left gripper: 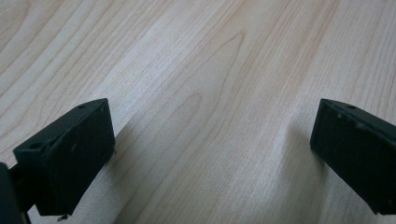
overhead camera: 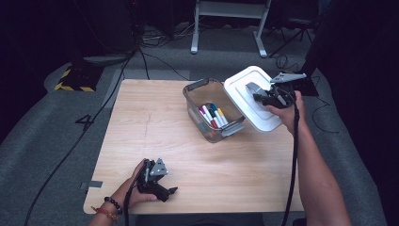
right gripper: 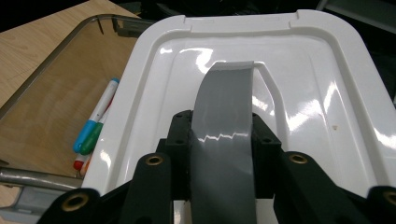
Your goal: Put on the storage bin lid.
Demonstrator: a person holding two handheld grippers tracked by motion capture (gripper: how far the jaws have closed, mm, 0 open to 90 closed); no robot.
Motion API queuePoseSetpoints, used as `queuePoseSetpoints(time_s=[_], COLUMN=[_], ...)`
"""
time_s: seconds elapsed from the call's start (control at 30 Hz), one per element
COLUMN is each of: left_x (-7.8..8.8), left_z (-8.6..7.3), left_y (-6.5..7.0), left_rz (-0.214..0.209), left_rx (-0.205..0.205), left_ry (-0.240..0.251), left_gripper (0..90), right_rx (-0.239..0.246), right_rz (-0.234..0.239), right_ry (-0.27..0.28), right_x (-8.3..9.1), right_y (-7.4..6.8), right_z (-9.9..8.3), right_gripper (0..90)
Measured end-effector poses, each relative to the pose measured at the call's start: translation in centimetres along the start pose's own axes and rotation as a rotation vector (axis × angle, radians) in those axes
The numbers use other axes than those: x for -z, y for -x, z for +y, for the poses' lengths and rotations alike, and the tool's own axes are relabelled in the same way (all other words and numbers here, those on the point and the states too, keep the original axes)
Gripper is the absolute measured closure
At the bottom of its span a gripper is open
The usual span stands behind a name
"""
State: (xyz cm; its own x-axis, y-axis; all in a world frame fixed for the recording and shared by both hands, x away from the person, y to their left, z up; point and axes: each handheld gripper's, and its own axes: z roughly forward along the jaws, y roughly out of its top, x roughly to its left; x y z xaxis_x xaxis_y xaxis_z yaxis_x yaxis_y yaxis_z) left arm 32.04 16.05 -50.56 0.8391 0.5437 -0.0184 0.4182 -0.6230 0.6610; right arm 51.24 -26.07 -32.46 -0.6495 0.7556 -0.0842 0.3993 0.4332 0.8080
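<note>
In the right gripper view, we see the right gripper (right gripper: 222,154) with its two black jaws pressed against either side of a grey arched strap handle (right gripper: 224,116) on a glossy white rectangular plastic lid (right gripper: 327,93). The jaws are clamped on that handle. Beyond the lid, at ten o'clock, we see a clear plastic storage bin (right gripper: 56,56) with coloured marker pens (right gripper: 95,126) lying on its bottom.

In the high view, we see the right gripper (overhead camera: 270,97) holding the lid (overhead camera: 244,101) tilted, over the bin's edge at three o'clock and off to that side. The bin (overhead camera: 195,96) sits at about one o'clock from the middle of a light wooden square table (overhead camera: 155,127), and the marker pens (overhead camera: 212,115) lie inside it. A grey latch (overhead camera: 233,128) sticks out at the bin's near end.

In the left gripper view, we see the left gripper (left gripper: 212,158) with its jaws wide apart, holding nothing, just above bare wood grain. In the high view, the left gripper (overhead camera: 162,188) rests in a hand (overhead camera: 129,190) at seven o'clock on the table, well apart from the bin. A beaded bracelet (overhead camera: 109,209) circles that wrist. Dark grey carpet (overhead camera: 51,136) with cables (overhead camera: 94,117) surrounds the table.
</note>
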Motion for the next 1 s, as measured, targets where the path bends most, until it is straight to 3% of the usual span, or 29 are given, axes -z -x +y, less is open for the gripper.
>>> queuePoseSetpoints(time_s=[0.37,0.67,1.0], left_x=[0.0,0.0,0.0], left_z=[0.0,0.0,0.0], left_y=[0.0,0.0,0.0], left_rz=[0.0,0.0,0.0], left_rx=[0.0,0.0,0.0], left_ry=[0.0,0.0,0.0], left_gripper=[0.1,0.1,0.2], right_rx=[0.025,0.05,0.068], right_rz=[0.023,0.05,0.07], right_ry=[-0.02,-0.061,-0.064], right_x=[-2.8,-5.8,-7.8], right_y=[-2.5,-4.2,-6.0], right_z=[2.5,3.3,4.5], right_gripper=[68.0,68.0,67.9])
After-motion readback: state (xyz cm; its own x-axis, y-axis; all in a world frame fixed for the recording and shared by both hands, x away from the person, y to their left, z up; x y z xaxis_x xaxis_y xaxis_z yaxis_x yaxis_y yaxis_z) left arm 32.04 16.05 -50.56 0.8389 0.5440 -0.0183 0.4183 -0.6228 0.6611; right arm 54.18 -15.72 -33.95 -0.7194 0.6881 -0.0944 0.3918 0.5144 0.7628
